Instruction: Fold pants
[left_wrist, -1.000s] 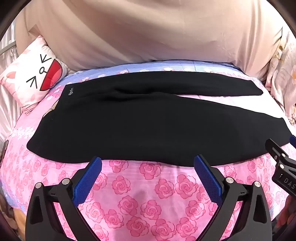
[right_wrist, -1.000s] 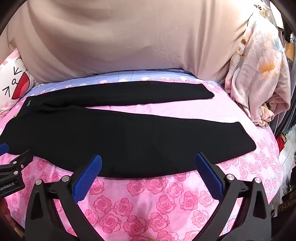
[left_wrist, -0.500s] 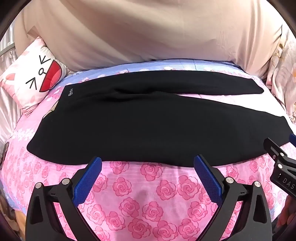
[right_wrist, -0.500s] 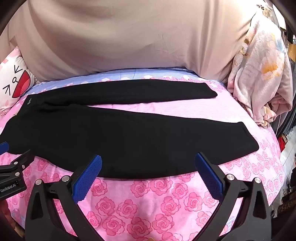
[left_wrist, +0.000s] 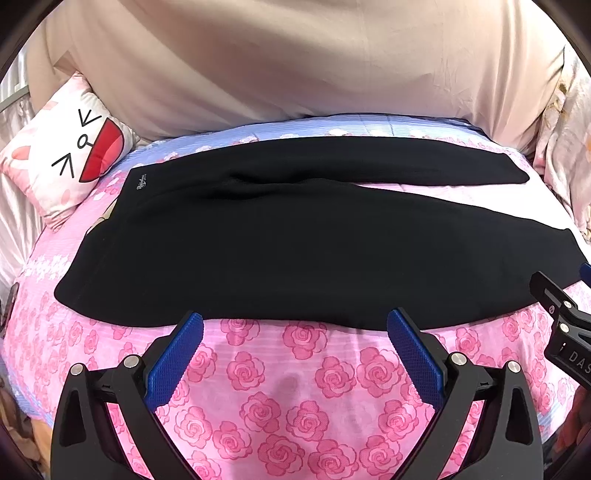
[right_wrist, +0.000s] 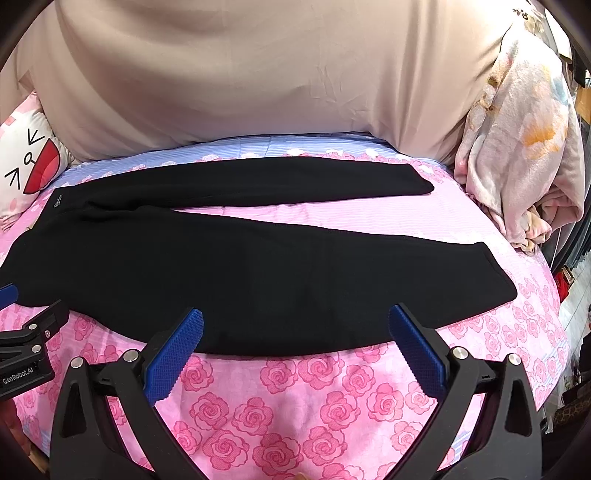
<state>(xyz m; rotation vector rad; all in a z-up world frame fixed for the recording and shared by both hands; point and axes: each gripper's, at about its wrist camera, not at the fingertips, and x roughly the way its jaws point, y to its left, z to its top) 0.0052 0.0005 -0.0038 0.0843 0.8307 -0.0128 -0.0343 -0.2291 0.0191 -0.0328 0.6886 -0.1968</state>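
Matt black cloth pants

A bed fills nearly everything in front of me, spread with a pink rose-print sheet that turns to pale blue stripes toward twelve o'clock. Behind it, a broad beige drape or padded headboard rises across the whole far side, creased and softly lit. At about ten o'clock a cartoon-face cushion leans against it, white and pink with a red open mouth. Around two o'clock a heap of pale floral bedding is bundled up at the bed's corner. The light is bright and even, with barely a shadow on the sheet.
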